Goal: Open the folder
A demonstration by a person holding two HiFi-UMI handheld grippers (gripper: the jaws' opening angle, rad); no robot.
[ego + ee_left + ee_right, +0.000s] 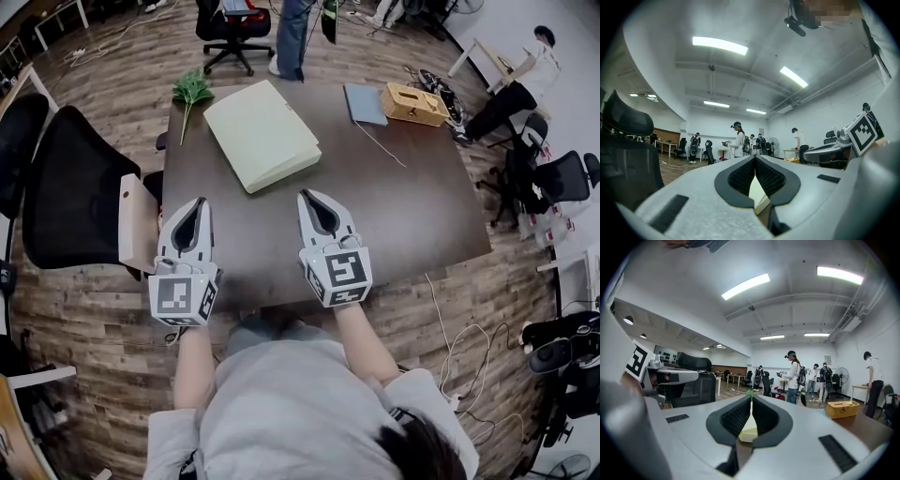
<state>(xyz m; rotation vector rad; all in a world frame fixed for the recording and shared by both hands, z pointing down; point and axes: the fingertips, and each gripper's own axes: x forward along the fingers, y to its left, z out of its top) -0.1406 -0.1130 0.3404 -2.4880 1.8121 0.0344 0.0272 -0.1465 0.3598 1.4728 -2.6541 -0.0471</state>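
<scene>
- The folder (262, 134), pale yellow-green, is lying closed and flat on the far left part of the table (412, 216), set at an angle to the table's edges.
- The left gripper (194, 202) is sitting over the near left part of the table, pointing away from the person. Its jaws are pressed together at the tips and are pinching nothing.
- The right gripper (312, 195) is sitting just beside it to the right, pointing the same way. Its jaws are likewise meeting at the tips with nothing held.
- Both grippers are staying apart from the folder, which is lying ahead of them. A bare strip of table is showing between the tips and the folder's near edge.
- In each gripper view, a slice of the folder is showing through the hollow behind the closed tips.
- A green sprig (192, 89) is lying at the far left corner, just beside the folder.
- A grey-blue notebook (364, 103) and a wooden box (413, 103) are sitting side by side at the far right, well apart from the folder.
- A black chair (70, 187) is standing at the table's left.
- A person (292, 37) is standing beyond the far edge.
</scene>
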